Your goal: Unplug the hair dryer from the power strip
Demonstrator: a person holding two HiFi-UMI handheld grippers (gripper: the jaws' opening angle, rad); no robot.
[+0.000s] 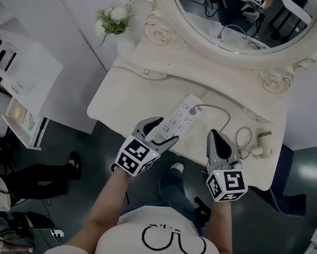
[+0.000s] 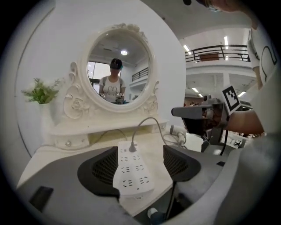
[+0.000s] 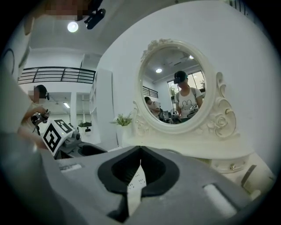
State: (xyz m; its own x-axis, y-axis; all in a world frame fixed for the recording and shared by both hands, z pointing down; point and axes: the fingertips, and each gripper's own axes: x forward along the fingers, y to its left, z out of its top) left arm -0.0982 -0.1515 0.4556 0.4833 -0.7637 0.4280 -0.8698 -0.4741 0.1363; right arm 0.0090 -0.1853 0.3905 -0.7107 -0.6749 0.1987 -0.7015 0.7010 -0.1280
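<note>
Standing at a cream dressing table [image 1: 122, 99] with an oval mirror [image 1: 239, 13], a person holds a gripper in each hand over the near edge of the tabletop. A white power strip [image 1: 179, 119] lies on the table, running from the front edge back towards the mirror. A grey plug [image 1: 195, 108] sits in a socket at its far end, and a grey cable [image 1: 220, 110] arcs away from the plug to the right.

The cable loops loosely beside the hair dryer [image 1: 265, 142], a small white shape lying at the right end of the tabletop, well apart from the strip.

The left gripper [image 1: 167, 129] has its jaws wide apart, one on each side of the strip's near end. In the left gripper view the strip lies between the two dark pads [image 2: 180, 162], with a gap showing on the right side; the pads do not press on it.

The right gripper [image 1: 212, 132] hovers just right of the strip, over the front edge of the table. Its jaws are closed together with nothing between them, and the right gripper view shows only a thin slit where they meet.

A small bunch of white flowers [image 1: 112, 20] stands at the table's back left corner.
</note>
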